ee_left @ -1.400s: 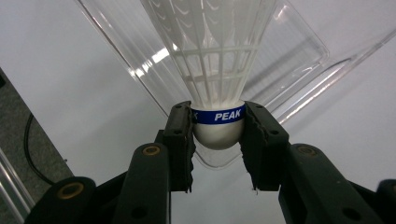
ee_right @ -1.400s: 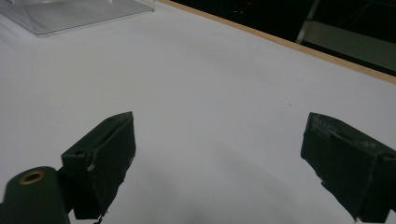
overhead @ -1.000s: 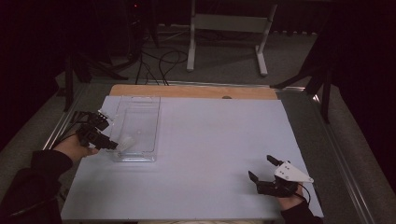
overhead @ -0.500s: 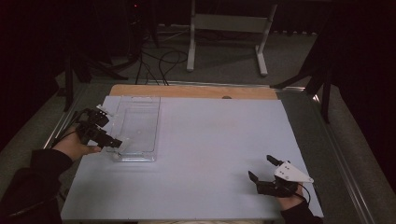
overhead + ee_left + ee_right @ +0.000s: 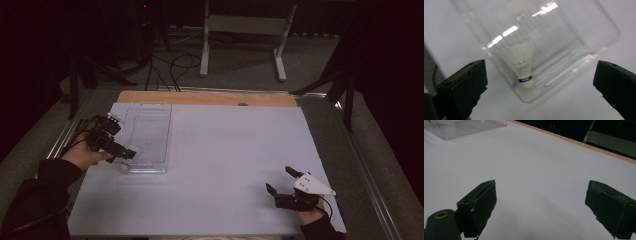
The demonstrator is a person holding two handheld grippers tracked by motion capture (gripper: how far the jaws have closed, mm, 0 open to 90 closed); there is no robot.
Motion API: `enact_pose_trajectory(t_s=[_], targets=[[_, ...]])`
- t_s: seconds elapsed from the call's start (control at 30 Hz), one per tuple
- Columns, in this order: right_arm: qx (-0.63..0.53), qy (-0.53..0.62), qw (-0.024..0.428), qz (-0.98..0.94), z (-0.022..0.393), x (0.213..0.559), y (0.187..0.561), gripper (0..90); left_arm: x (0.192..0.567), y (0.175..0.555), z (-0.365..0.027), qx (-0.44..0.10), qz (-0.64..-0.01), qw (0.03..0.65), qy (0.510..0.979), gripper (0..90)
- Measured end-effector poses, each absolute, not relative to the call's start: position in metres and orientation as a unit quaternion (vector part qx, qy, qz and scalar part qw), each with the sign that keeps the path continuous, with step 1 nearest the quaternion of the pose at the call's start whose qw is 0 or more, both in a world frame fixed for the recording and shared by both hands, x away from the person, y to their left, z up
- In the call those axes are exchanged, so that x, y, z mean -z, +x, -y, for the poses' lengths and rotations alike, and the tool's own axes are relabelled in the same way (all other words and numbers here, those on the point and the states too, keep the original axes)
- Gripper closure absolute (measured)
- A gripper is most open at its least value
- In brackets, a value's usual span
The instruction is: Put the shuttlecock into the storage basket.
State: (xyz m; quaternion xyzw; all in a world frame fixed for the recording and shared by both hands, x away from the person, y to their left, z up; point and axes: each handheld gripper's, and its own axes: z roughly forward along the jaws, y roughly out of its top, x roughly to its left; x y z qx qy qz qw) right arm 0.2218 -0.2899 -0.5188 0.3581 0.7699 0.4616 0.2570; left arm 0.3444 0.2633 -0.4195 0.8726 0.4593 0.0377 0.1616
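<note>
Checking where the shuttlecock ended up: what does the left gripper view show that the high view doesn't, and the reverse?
Left gripper view: a white shuttlecock lies inside the clear tray, cork end near a corner; the left gripper's jaws, just opened, stand wide apart with nothing between them. High view: the right gripper open on the white table cover, far from the tray. Both: the tray.

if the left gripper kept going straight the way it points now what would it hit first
Most likely the shuttlecock lying in the clear tray, or the tray's near corner just before it; depth is hard to judge. The left gripper has just been opening, with nothing between its jaws.
</note>
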Motion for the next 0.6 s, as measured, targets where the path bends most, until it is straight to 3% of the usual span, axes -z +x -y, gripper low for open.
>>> enact_pose_trajectory(t_s=[0.17, 0.6], targets=[[-0.464, 0.356, 0.257, -0.770, 0.290, 0.519, 0.223, 10.2, 0.419, 0.345, -0.264, -0.021, -0.448, 0.189, 0.874, 0.1], [-0.463, 0.355, 0.257, -0.770, 0.290, 0.520, 0.222, 10.2, 0.412, 0.345, -0.244, -0.035, -0.424, 0.196, 0.883, 0.0]])
